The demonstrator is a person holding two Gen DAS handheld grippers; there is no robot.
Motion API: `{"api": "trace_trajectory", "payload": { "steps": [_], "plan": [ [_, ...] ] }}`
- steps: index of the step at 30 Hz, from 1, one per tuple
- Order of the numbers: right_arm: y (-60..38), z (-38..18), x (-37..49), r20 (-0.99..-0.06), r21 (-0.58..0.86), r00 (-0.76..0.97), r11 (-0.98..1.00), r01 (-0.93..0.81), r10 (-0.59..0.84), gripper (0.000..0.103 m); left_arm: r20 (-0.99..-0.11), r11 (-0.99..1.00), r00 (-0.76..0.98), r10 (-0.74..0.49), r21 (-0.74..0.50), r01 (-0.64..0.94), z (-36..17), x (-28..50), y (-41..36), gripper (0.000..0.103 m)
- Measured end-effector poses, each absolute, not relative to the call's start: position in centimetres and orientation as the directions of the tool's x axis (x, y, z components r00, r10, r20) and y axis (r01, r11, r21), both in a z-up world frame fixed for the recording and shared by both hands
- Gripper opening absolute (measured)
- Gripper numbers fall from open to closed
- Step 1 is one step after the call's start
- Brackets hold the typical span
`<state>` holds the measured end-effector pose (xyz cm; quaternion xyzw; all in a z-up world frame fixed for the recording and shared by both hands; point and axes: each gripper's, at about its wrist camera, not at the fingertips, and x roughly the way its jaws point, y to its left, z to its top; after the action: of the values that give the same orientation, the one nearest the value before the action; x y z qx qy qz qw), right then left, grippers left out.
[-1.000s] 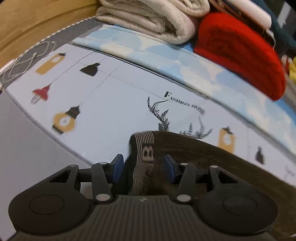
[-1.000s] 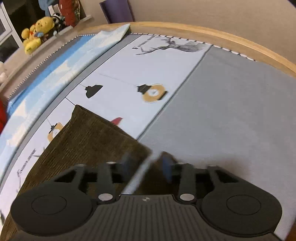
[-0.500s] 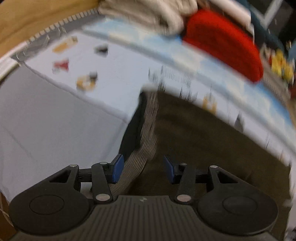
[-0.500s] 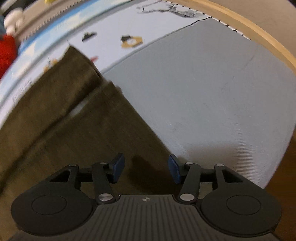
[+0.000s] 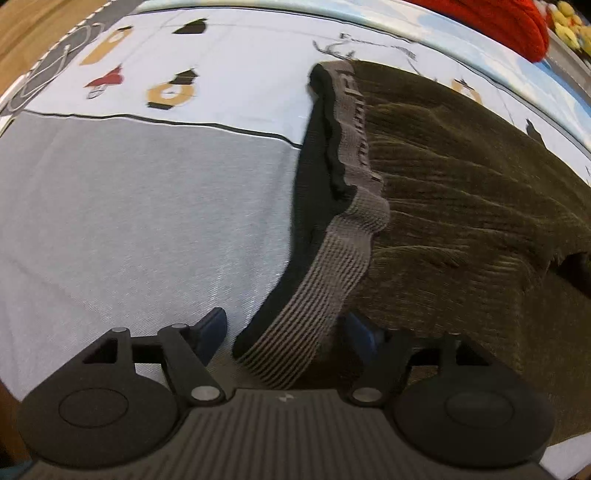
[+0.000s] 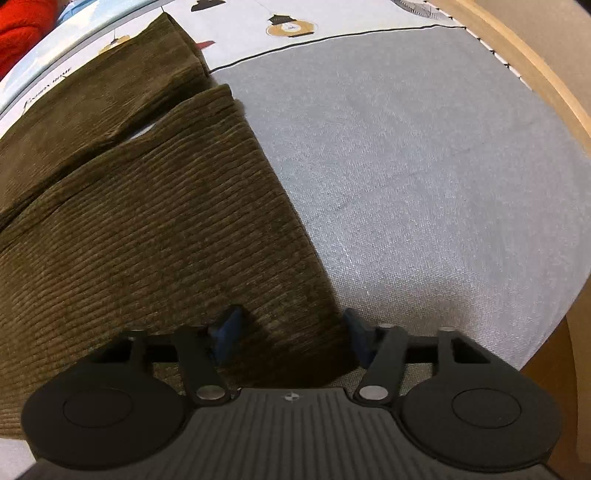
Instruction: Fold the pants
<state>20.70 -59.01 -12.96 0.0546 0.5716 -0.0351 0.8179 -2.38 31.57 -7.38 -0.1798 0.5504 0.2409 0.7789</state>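
Olive-brown corduroy pants (image 5: 461, 192) lie on the bed, with the striped grey waistband (image 5: 332, 266) running toward the camera in the left wrist view. My left gripper (image 5: 284, 328) straddles the near end of that waistband. Its jaws are opening and the blue pads stand clear of the fabric. In the right wrist view the two pant legs (image 6: 147, 221) lie side by side, hems toward the grey sheet. My right gripper (image 6: 291, 328) sits low over the near leg's hem corner. Its jaws are closing, with the fabric between the pads but not pinched.
The bed has a grey sheet (image 5: 129, 203) and a printed white part with lamp drawings (image 5: 170, 92). A red blanket (image 5: 498, 18) and a yellow plush toy (image 5: 569, 18) sit at the far side. A wooden bed frame (image 6: 546, 74) curves along the right.
Both grippers have come down toward the bed with the pants. The left jaws have widened off the waistband, which now rests on the sheet. The near leg has settled flat.
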Motion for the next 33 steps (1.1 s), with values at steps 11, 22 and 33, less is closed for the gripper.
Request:
{"api": "trace_trajectory", "payload": {
  "steps": [11,22,33],
  "plan": [
    [-61.4,-10.6,20.4,-0.873,0.163,0.487,0.957,0.239,0.027,0.017,-0.954,0.902,0.241,0.177,0.059,-0.428,-8.5,-1.2,29.4,0.044],
    [-60.0,-11.9,22.0,-0.906,0.027,0.42,0.98,0.198,-0.059,0.017,-0.962,0.916,0.154,0.224,0.154,-0.371,-8.3,-2.7,28.4,0.033],
    [-58.8,-9.0,21.4,-0.833,-0.035,0.537,0.981,0.191,-0.135,0.035,-0.908,0.934,0.346,0.236,0.114,-0.338,-3.7,-1.4,25.6,0.059]
  ]
}}
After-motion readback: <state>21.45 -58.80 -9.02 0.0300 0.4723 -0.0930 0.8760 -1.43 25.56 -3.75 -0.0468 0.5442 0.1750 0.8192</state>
